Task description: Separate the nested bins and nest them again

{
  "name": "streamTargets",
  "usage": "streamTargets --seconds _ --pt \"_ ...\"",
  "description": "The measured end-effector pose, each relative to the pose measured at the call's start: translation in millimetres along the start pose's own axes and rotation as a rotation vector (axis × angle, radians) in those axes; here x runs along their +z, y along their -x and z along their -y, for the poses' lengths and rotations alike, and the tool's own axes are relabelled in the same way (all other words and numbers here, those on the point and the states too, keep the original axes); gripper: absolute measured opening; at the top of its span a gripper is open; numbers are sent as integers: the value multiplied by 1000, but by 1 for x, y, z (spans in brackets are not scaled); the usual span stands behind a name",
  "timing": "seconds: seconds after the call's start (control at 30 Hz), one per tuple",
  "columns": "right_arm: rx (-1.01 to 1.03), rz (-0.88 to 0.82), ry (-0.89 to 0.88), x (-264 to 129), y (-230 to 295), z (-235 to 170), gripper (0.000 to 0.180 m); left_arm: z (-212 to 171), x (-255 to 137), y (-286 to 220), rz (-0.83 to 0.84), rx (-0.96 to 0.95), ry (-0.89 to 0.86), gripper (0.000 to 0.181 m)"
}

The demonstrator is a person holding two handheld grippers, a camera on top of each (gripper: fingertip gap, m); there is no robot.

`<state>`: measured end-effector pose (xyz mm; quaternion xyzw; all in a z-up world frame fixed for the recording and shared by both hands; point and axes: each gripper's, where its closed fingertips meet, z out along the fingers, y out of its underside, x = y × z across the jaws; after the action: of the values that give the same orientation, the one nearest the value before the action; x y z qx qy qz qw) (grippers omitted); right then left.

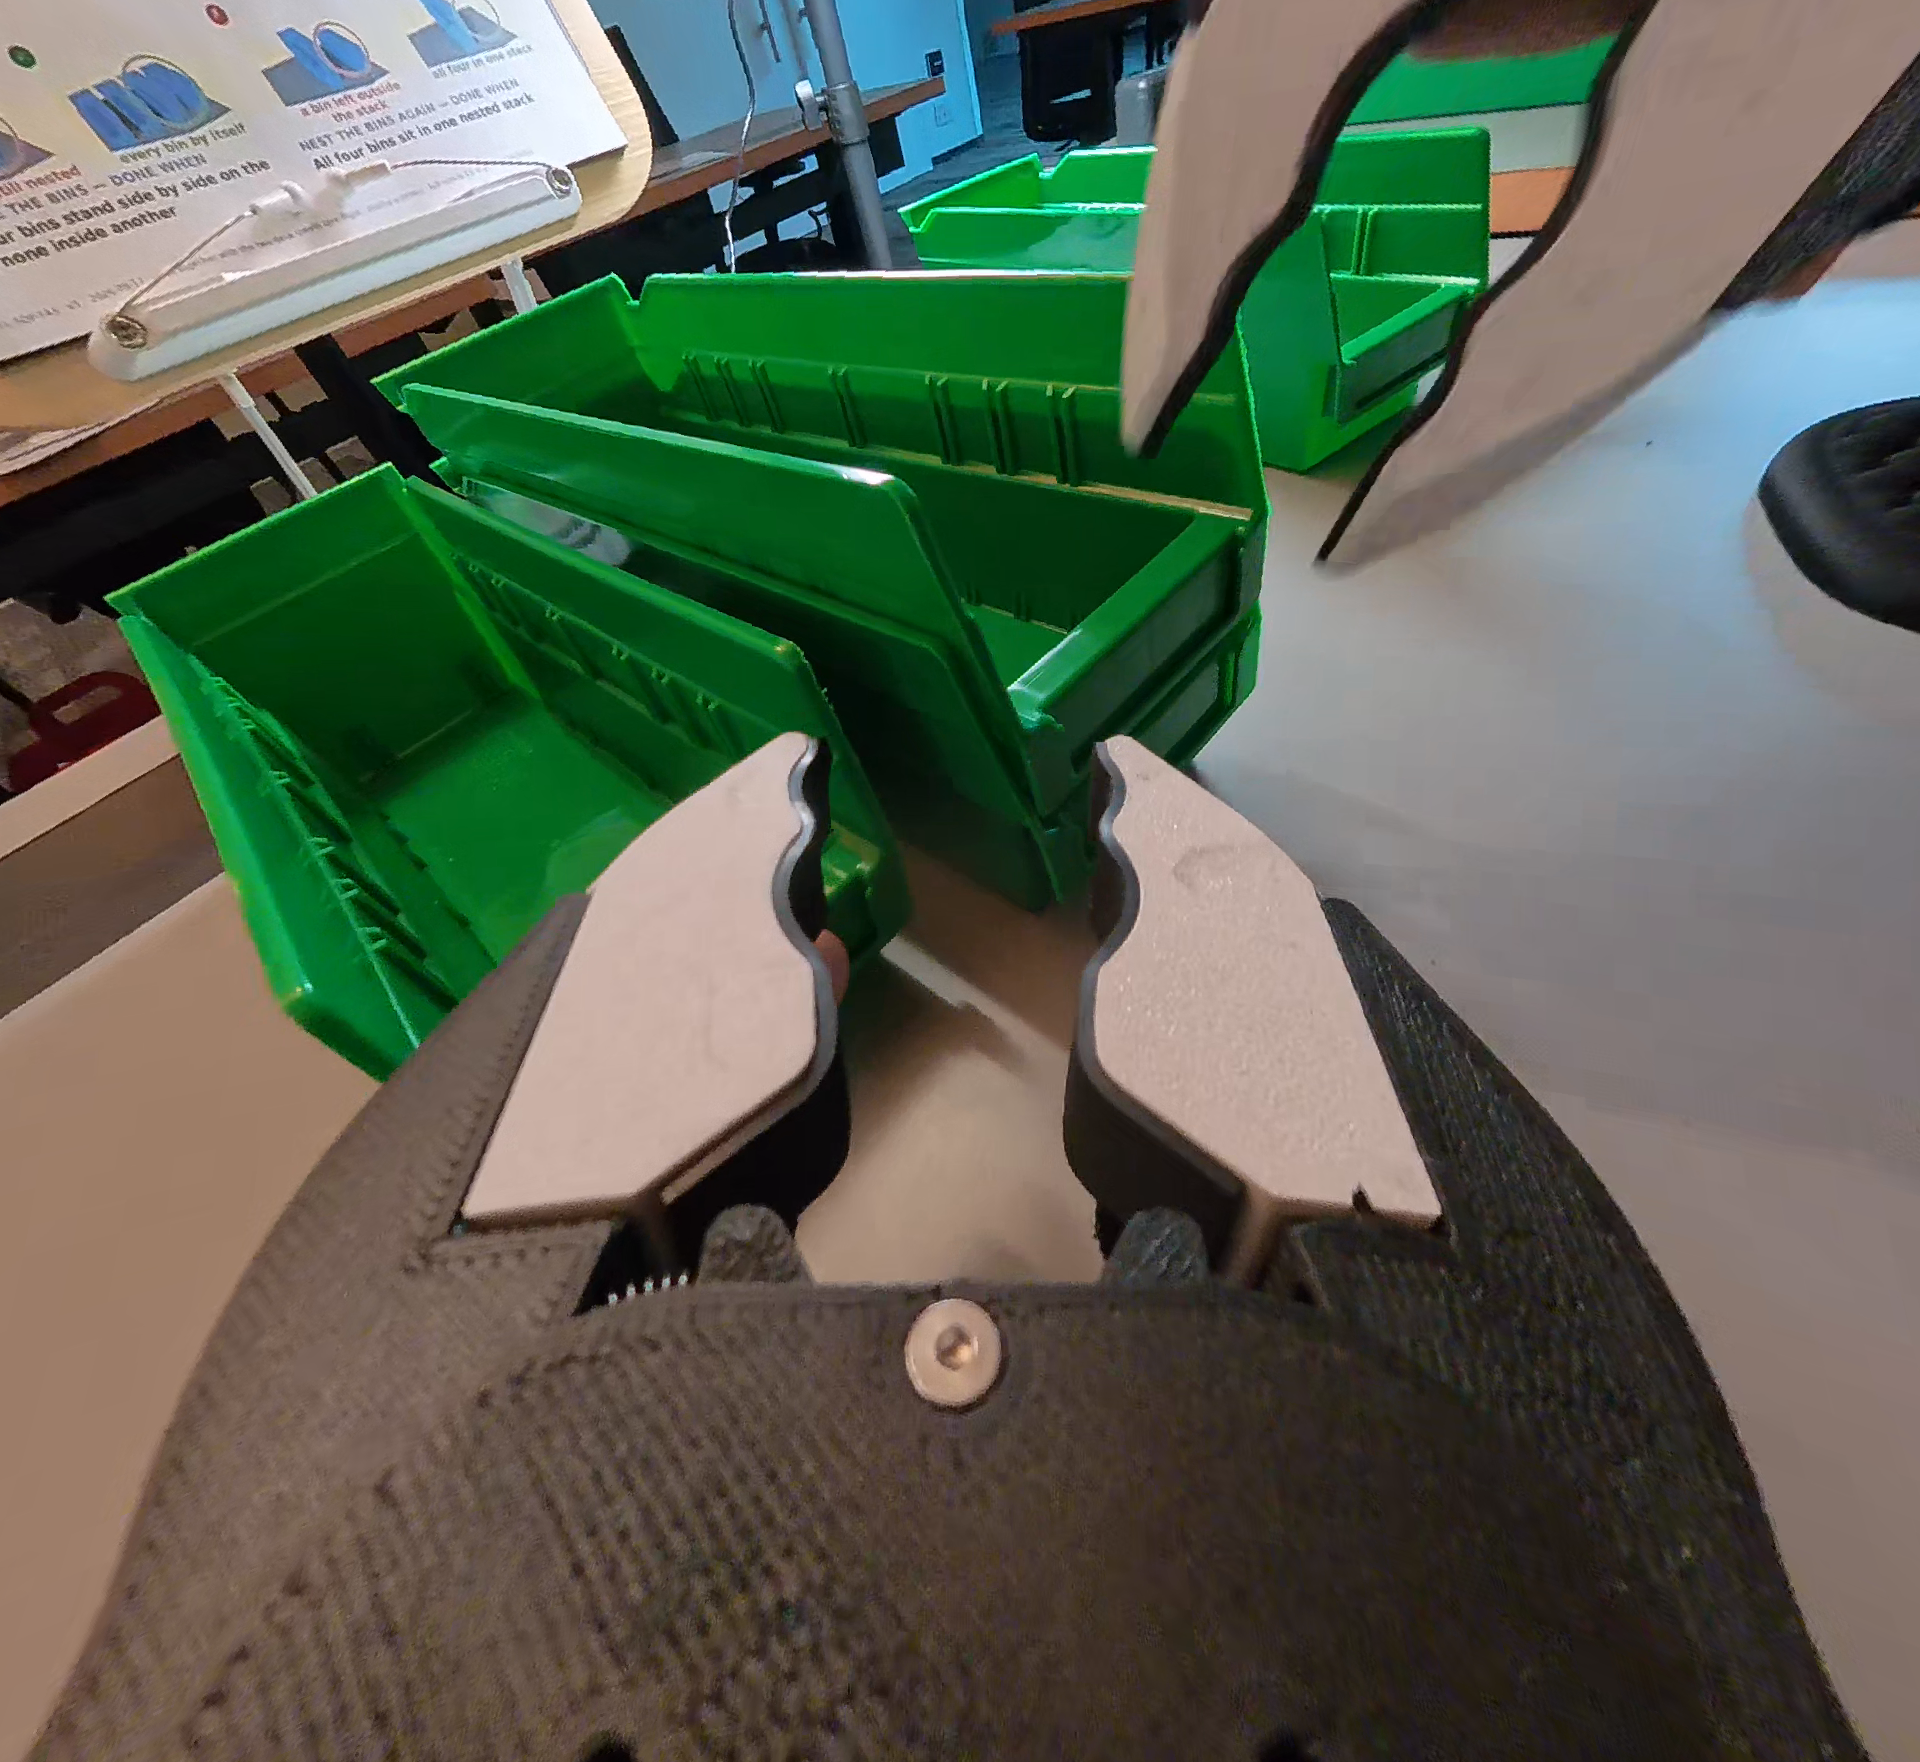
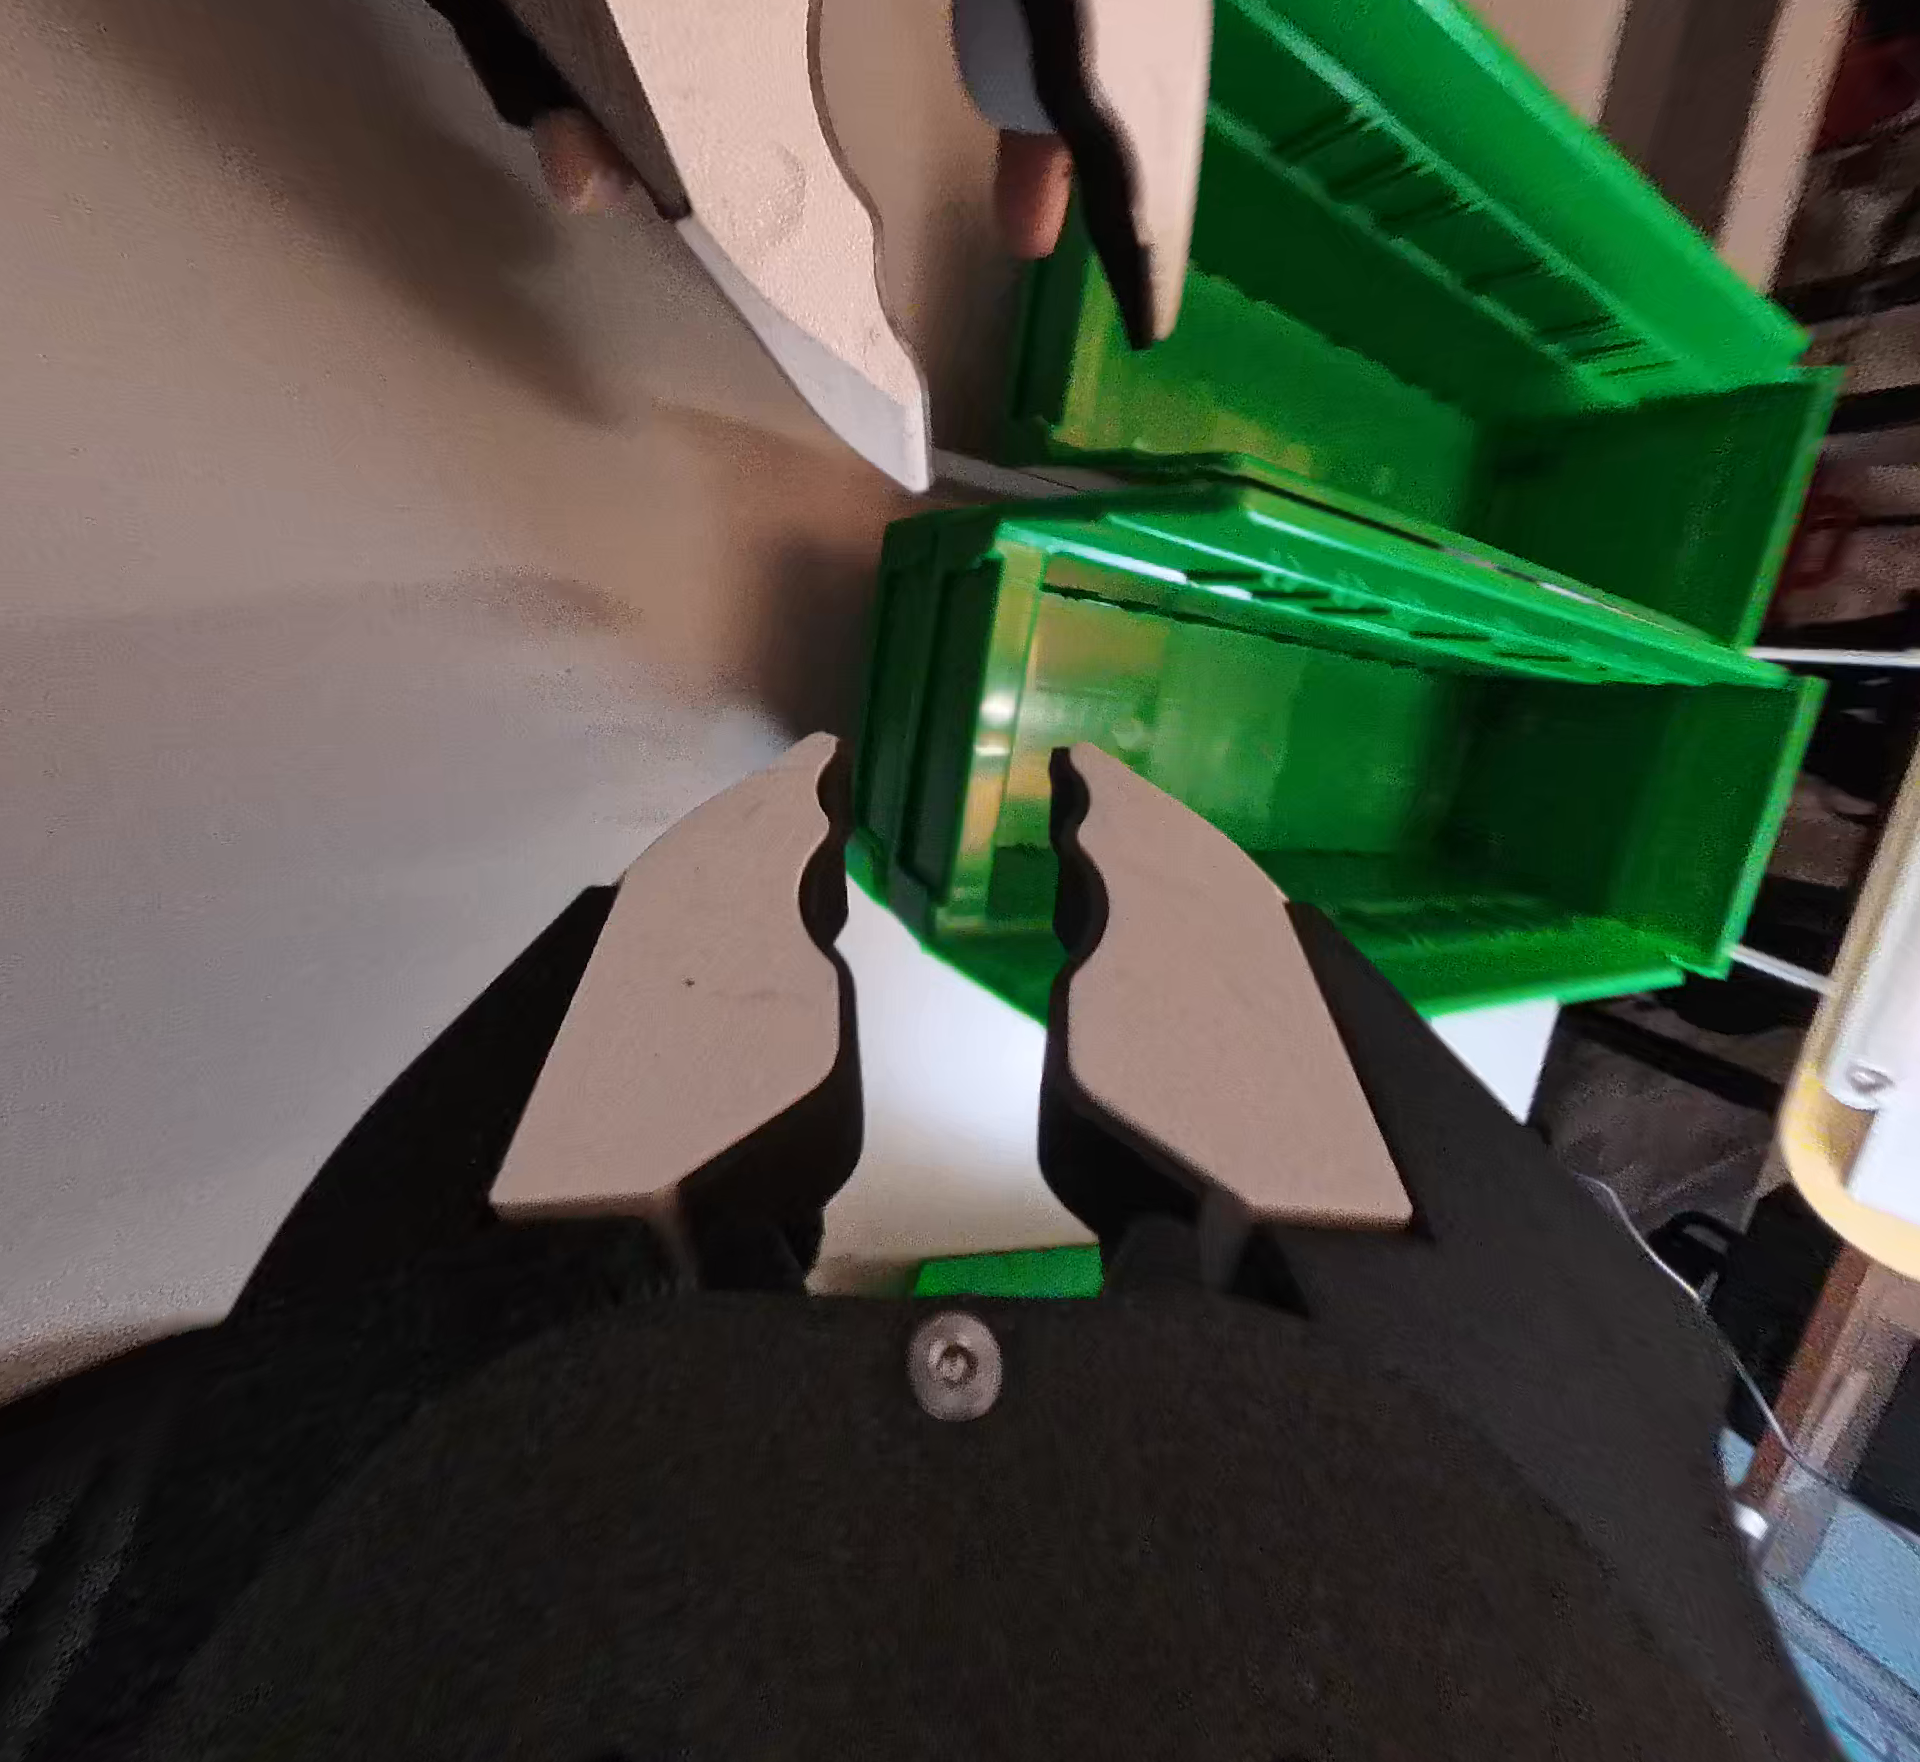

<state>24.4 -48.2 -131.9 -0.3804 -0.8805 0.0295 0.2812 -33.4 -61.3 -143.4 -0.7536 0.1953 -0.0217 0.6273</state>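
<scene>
A stack of nested green bins (image 1: pixel 1039 569) lies on the white table (image 1: pixel 1558 881), its top bin tilted. A single green bin (image 1: pixel 416 777) stands just left of it. My left gripper (image 1: pixel 961 777) is open and empty, low in front of the gap between the single bin and the stack. My right gripper (image 1: pixel 1236 502) is open above the stack's right end. In the right wrist view my right gripper (image 2: pixel 945 756) is open, with the front lip of the stack (image 2: pixel 1351 756) between its fingertips. The left gripper (image 2: pixel 1029 398) and the single bin (image 2: pixel 1455 258) show beyond.
More green bins (image 1: pixel 1392 299) stand at the back right. An instruction sheet on a stand (image 1: pixel 291 50) is at the back left, with a metal pole (image 1: pixel 842 71) behind the bins. A black object (image 1: pixel 1860 507) lies at the right edge. Open table surface (image 2: pixel 312 673) lies to the near side. The grippers' ends are close to 7 cm from one another.
</scene>
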Motion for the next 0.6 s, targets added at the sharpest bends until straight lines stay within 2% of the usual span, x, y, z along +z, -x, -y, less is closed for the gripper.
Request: streamTargets --seconds 0.1,0.17,0.23,0.43,0.6 --pt "24 30 118 33 -4 -4 35 0 -2 1 7 24 -2 47" --pt "75 84 209 48 1 -16 34 0 -4 2 3 24 -3 47" --pt "100 66 251 57 0 -23 27 0 -5 1 -7 19 -1 46" --pt "105 110 235 52 3 -21 25 -16 4 -14 -75 17 77 42" --pt "118 153 184 36 5 -6 25 -28 17 -27 -134 -24 147 29"
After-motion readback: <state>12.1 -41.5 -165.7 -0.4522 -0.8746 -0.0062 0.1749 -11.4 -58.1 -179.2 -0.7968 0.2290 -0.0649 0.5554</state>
